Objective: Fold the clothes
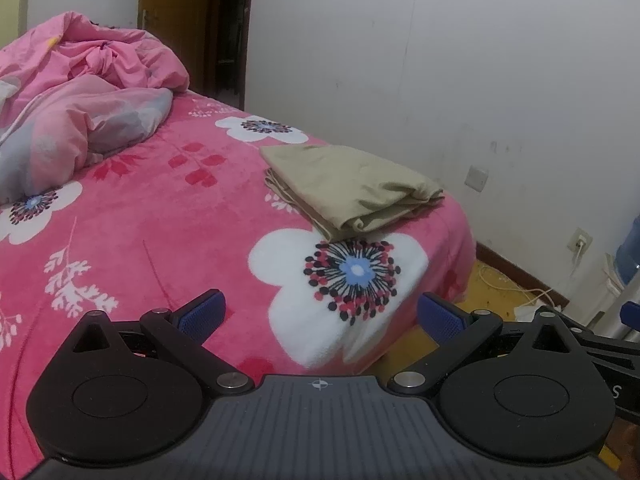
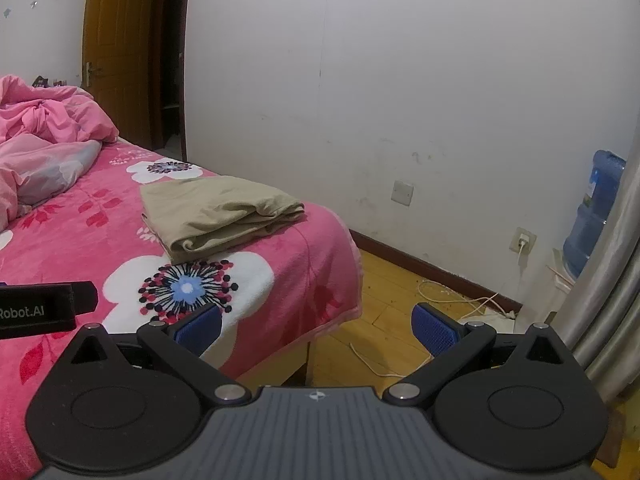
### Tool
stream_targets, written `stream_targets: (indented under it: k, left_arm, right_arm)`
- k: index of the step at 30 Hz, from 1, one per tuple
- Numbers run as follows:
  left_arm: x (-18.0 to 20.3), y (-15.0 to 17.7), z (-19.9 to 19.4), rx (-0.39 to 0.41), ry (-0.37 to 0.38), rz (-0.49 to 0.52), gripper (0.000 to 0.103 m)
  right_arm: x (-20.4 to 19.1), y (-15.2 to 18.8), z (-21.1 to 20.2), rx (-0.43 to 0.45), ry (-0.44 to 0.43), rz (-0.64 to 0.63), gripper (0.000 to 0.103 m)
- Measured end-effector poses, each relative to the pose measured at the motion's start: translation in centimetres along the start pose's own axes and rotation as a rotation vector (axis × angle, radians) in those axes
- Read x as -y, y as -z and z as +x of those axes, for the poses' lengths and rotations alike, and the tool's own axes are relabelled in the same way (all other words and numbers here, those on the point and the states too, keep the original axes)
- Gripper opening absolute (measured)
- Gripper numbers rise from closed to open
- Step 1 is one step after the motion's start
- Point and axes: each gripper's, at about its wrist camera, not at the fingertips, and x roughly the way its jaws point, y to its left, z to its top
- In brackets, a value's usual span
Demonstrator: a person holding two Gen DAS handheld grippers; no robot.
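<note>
The khaki garment (image 1: 352, 188) lies folded near the bed (image 1: 160, 240) corner, by the wall-side edge. Left gripper (image 1: 320, 316) and right gripper (image 2: 318, 326) hang well short of it, fingers spread, empty. A careless tug could undo its layers, which look loose, or drag it off that edge.

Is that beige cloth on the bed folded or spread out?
Folded: the beige cloth lies as a compact rectangle with stacked layers at its near edge.

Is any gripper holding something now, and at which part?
Nothing is held. The left gripper and right gripper are open, short of the folded beige garment.
</note>
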Motion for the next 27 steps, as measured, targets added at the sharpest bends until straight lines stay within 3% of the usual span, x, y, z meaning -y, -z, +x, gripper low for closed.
stream_targets:
  k: [27]
  left_arm:
    - [-0.34,-0.1,0.04,0.001,0.0,-0.011,0.103]
  right_arm:
    - [-0.82,-0.33,-0.13,0.008,-0.01,-0.015,0.103]
